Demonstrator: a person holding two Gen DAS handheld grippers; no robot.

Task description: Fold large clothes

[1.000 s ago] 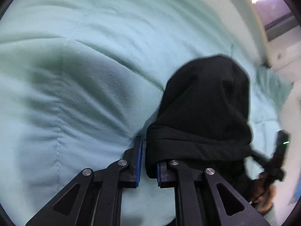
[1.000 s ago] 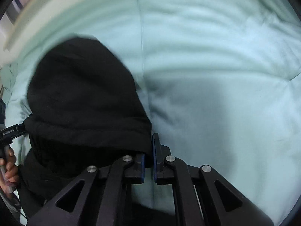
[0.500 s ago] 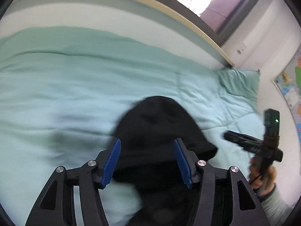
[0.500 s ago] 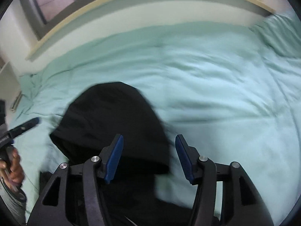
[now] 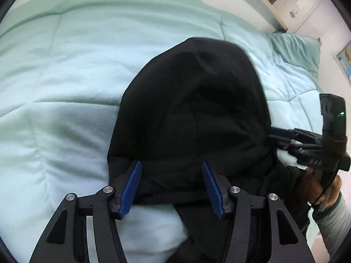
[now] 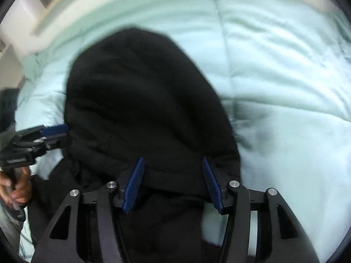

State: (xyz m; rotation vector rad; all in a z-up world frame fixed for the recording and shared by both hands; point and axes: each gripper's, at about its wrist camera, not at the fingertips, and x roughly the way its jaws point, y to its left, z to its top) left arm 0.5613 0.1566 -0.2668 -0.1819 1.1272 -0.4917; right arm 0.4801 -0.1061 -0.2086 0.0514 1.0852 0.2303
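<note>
Nearest the lenses: left gripper (image 5: 171,186) and right gripper (image 6: 173,183) are spread wide, nothing clasped.
Between the blue pads: black garment (image 5: 193,114) is laid, folded, on the quilt.
Beyond: mint quilt (image 5: 72,65) is spread over the bed.

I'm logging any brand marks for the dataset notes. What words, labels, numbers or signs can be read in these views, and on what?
No text can be read.
Black garment: no label or print shows.
Right hand-held gripper: small pale marks on its body, too small to read.
Wall poster: colours only, too small and cut off.
Left hand-held gripper: blurred, nothing legible.
</note>
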